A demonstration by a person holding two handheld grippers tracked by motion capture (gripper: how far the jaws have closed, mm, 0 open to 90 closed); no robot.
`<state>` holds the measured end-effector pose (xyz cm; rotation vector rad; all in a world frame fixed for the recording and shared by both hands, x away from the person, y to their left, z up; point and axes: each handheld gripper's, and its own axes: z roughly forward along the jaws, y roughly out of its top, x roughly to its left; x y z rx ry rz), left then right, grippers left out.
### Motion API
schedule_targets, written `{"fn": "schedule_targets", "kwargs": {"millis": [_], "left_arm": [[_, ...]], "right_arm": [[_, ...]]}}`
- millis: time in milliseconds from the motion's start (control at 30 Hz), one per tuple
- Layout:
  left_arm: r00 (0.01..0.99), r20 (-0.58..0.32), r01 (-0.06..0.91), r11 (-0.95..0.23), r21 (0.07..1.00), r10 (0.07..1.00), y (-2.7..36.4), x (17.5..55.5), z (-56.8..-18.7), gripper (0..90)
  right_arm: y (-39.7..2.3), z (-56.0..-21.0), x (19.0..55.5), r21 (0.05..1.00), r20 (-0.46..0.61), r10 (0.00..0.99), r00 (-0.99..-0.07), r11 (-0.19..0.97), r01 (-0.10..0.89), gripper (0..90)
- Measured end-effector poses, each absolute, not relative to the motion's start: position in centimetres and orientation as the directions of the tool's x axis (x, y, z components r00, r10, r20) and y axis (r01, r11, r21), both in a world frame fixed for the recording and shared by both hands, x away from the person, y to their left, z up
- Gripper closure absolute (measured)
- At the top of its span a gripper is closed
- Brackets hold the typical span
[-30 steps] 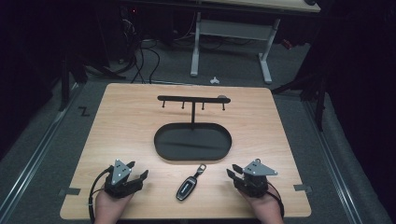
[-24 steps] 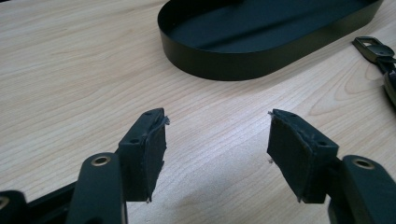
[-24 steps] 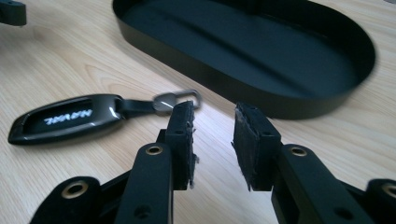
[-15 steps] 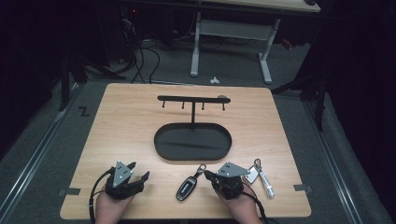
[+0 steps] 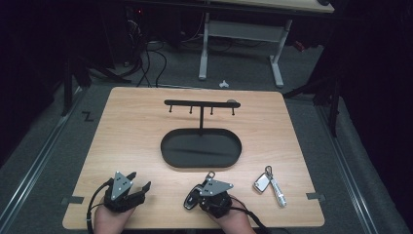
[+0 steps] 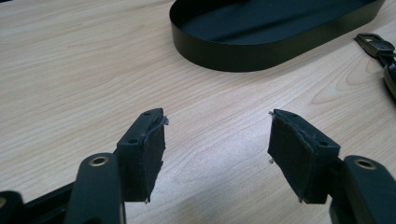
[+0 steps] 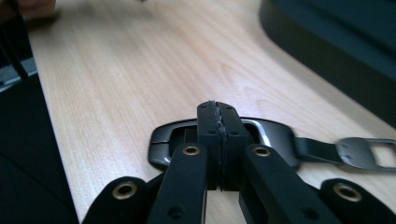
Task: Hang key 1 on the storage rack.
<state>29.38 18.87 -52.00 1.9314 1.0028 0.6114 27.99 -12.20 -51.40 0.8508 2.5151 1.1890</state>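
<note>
The right claw (image 7: 218, 112) hangs low over the black car key (image 7: 275, 137) near the front edge of the desk (image 5: 126, 126), its jaws pressed flat together with nothing between them. They have just been closing. The key lies flat on the wood just under and behind the tips, its strap and metal buckle trailing off toward the black oval tray (image 5: 201, 148) in the middle of the desk. The left claw (image 6: 217, 154) sits near the front left corner, its jaws standing apart over bare wood, grasping nothing. A second, silver key (image 5: 261, 184) lies toward the front right corner, well clear of both hands. Behind the tray stands a black rack (image 5: 200, 104) with small hooks.
</note>
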Motion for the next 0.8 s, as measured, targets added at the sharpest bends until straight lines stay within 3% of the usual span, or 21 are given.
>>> {"fn": "schedule_targets", "kwargs": {"millis": [267, 800], "left_arm": [[0.566, 0.036, 0.41, -0.32, 0.854, 0.823, 18.4, 29.2, -52.0, 36.8], [0.602, 0.033, 0.388, -0.328, 0.861, 0.797, 17.1, 29.7, -51.8, 37.2]], "right_arm": [[-12.0, -52.0, 27.6, 0.742, 0.017, 0.569, -0.822, 0.544, 0.392, 89.9], [-16.5, -52.0, 27.2, 0.719, 0.005, 0.644, -0.765, 0.53, 0.451, 89.9]]}}
